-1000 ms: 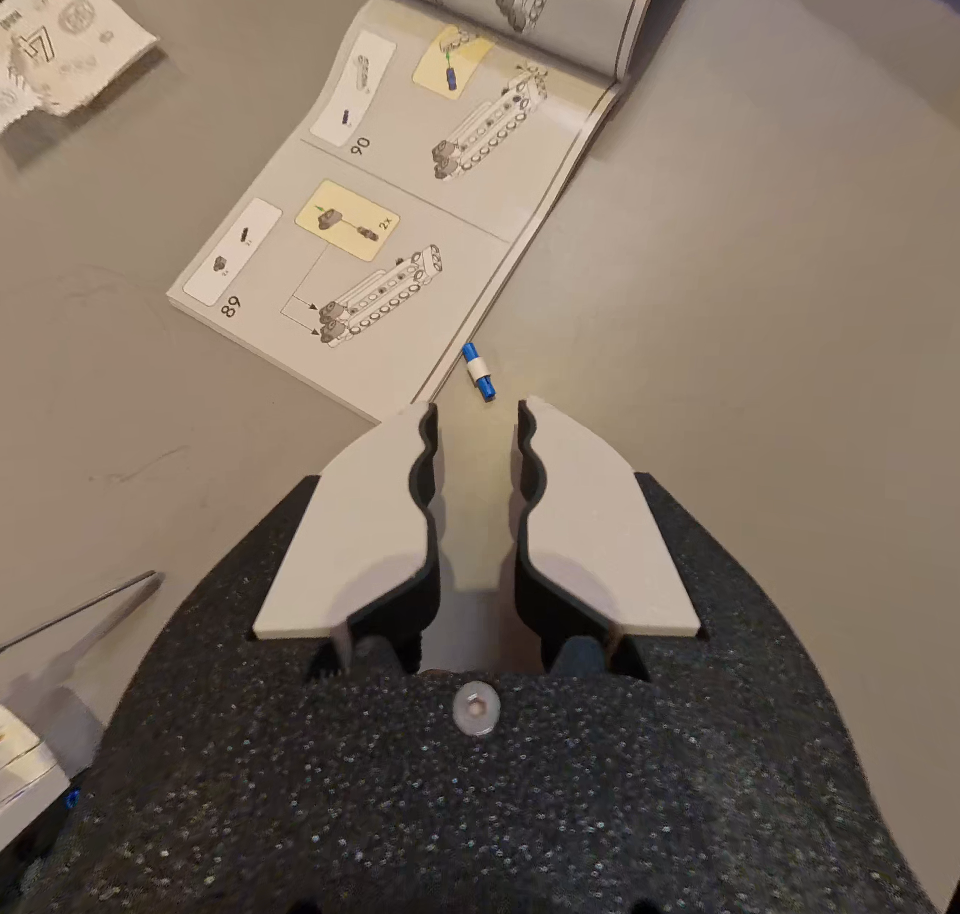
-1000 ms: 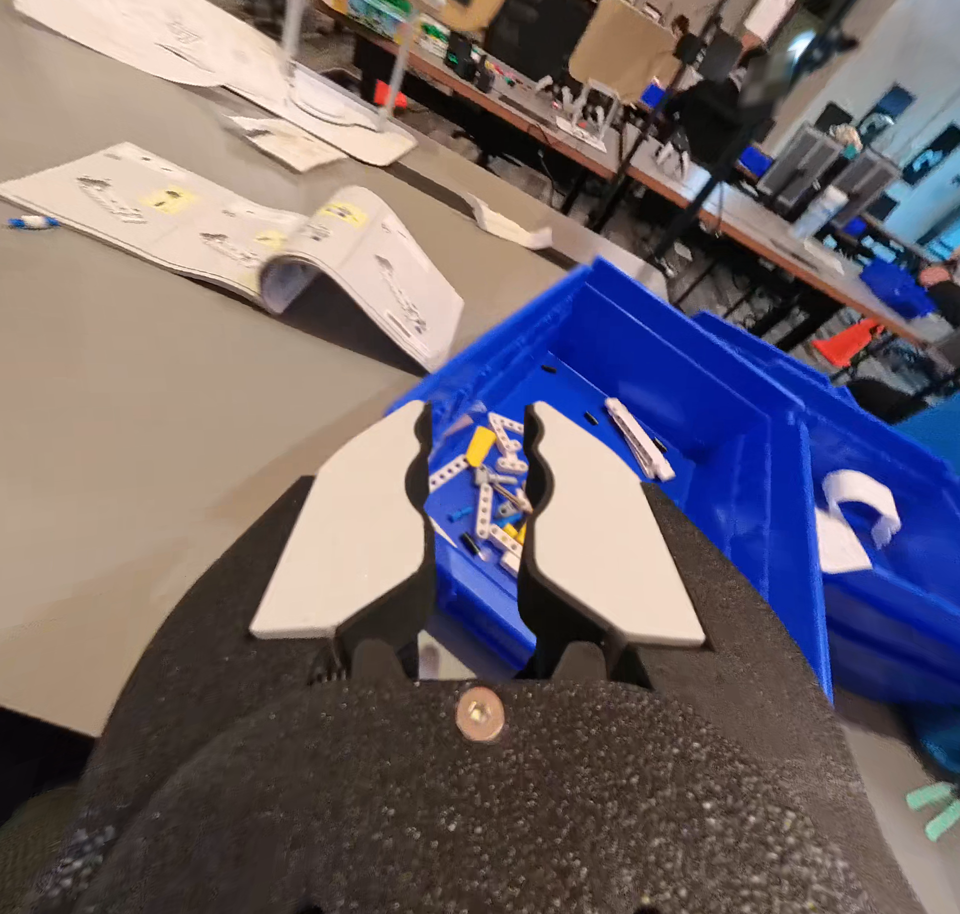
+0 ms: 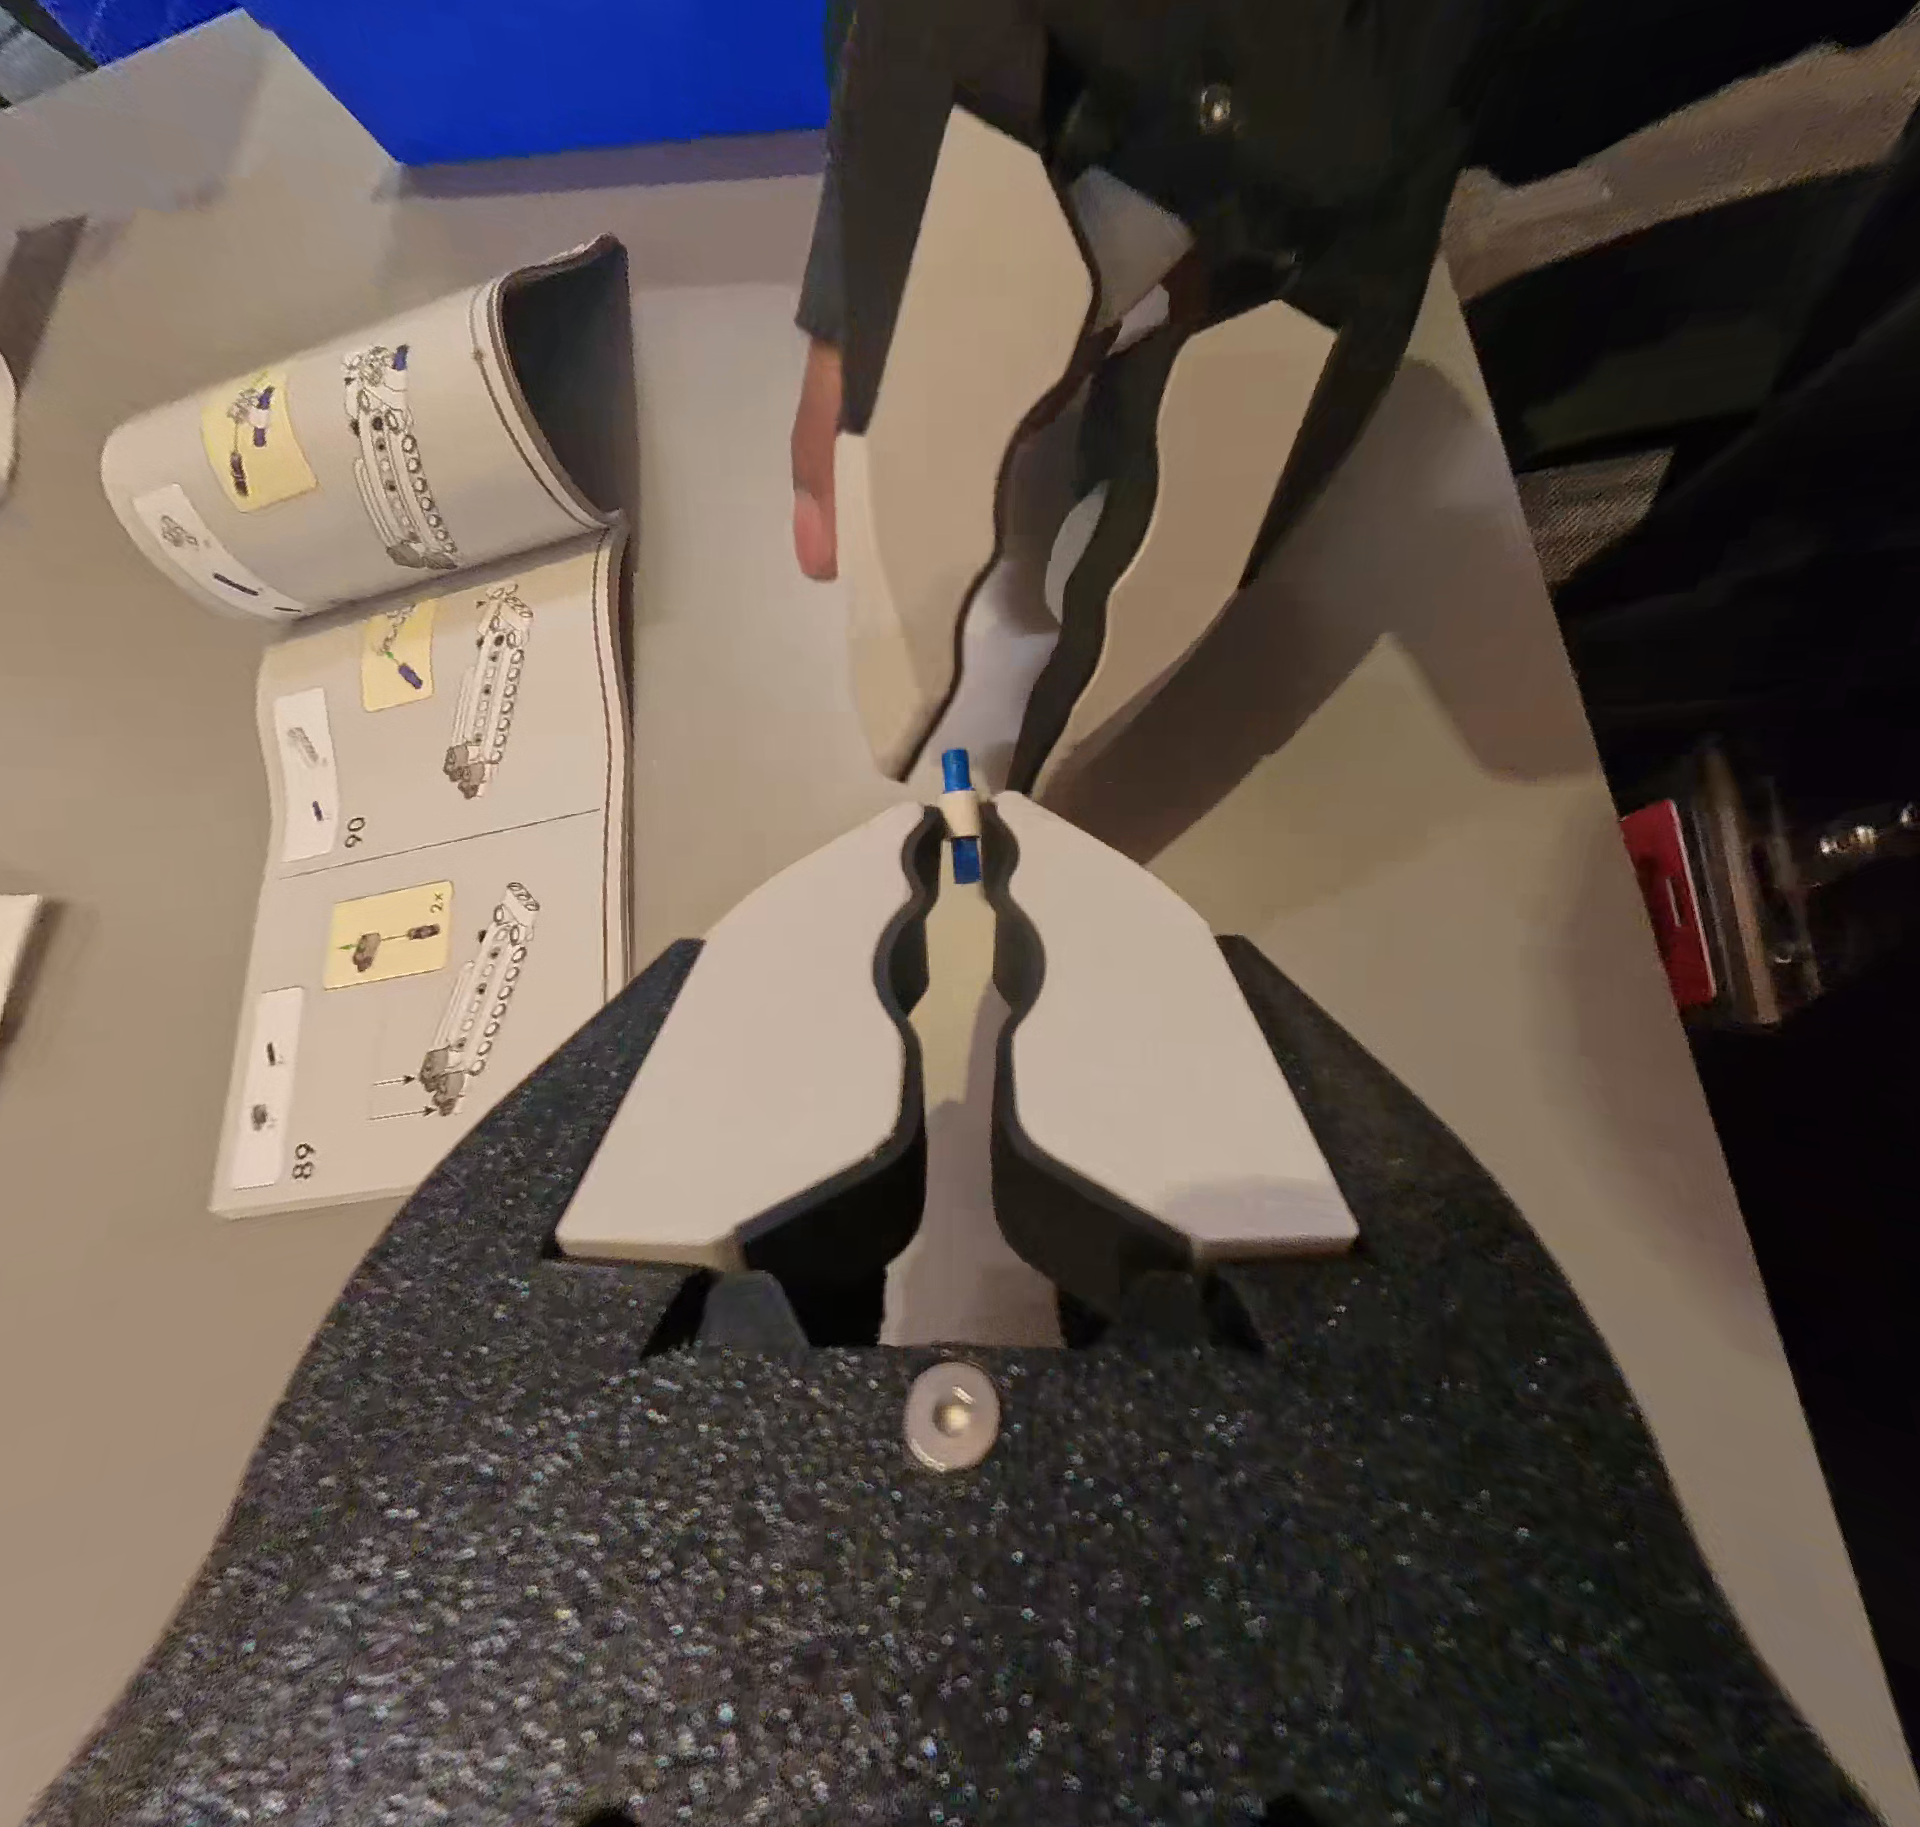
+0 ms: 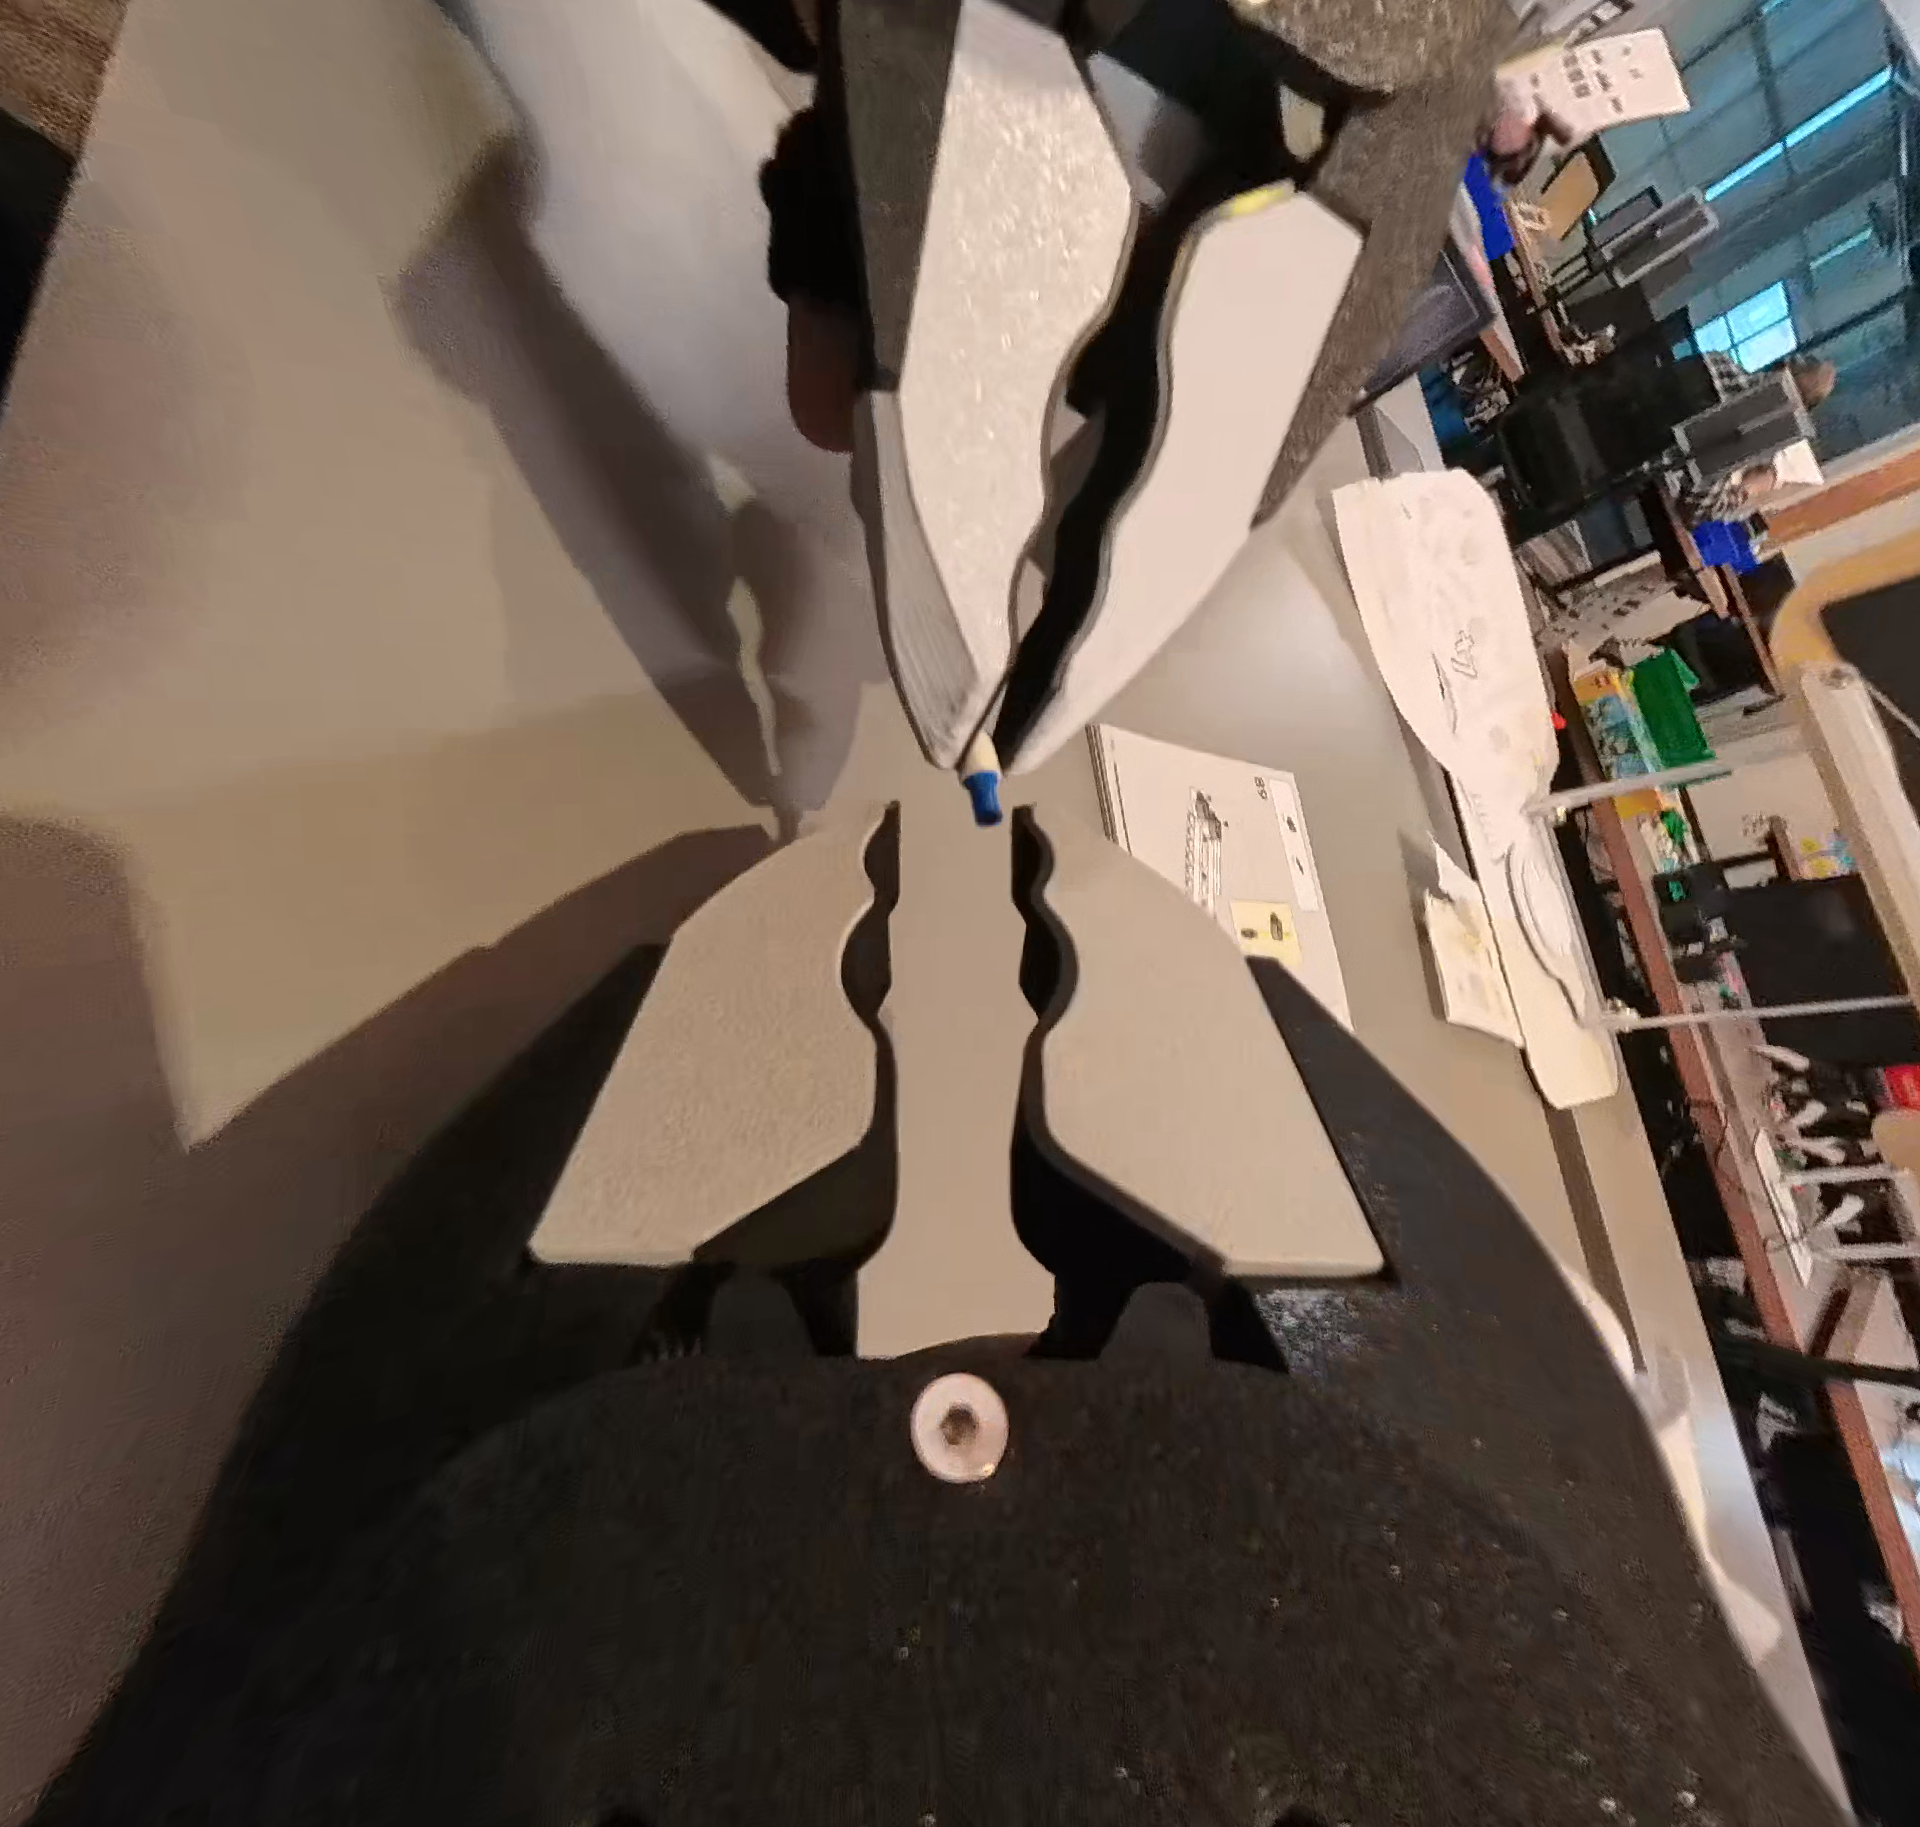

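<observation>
Left wrist view shows your left gripper [image 3: 961,816], empty a second ago, now pinching the blue pin [image 3: 958,821] off the table [image 3: 727,634], your spread right gripper [image 4: 956,821] facing it.

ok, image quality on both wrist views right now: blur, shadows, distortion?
Left wrist view: blue pin in the left claw sharp, booklet smeared, wide-angle bending at the edges. Right wrist view: right claw crisp, heavy shadows on the table, background room soft.

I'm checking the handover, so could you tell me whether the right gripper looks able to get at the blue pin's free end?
Probably yes: the right gripper is open, and the blue pin, clamped in the left gripper, points into its gap unobstructed.
</observation>
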The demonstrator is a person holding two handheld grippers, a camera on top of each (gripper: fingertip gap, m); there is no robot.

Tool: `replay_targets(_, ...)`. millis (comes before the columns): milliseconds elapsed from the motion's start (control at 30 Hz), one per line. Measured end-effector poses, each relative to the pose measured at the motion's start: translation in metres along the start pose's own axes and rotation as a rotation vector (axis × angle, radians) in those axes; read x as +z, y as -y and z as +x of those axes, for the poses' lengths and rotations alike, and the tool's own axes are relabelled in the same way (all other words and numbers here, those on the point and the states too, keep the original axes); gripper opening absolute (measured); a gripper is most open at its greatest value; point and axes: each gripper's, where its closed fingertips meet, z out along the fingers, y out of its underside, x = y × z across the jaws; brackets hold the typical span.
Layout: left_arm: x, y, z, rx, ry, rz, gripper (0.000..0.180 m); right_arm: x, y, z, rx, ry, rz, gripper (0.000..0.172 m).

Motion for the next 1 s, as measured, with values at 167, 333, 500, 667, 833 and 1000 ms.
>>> replay_targets(167, 0.0, -0.006, 0.005, 0.063, -0.002, -0.058, 0.009, 0.007, 0.004, -0.003, -0.038, 0.002, -0.007, 0.015)
replay_targets(333, -0.001, -0.009, 0.005, 0.077, -0.003, -0.076, 0.009, 0.011, 0.005, -0.004, -0.055, 0.005, -0.016, 0.006)
replay_targets(500, 0.002, -0.015, 0.008, 0.113, 0.003, -0.125, 0.009, 0.015, 0.001, -0.01, -0.12, 0.029, -0.06, 0.004)
replay_targets(667, 0.0, -0.012, 0.007, 0.121, 0.043, -0.067, 0.009, 0.012, 0.001, -0.007, -0.11, -0.002, -0.023, 0.004)
replay_targets(833, -0.002, -0.019, 0.016, 0.166, 0.044, -0.061, 0.009, 0.009, -0.004, -0.016, -0.084, 0.031, -0.012, 0.003)
replay_targets(1000, -0.03, -0.039, -0.003, 0.027, 0.092, -0.029, 0.008, -0.014, -0.039, -0.006, 0.03, 0.003, -0.07, 0.003)
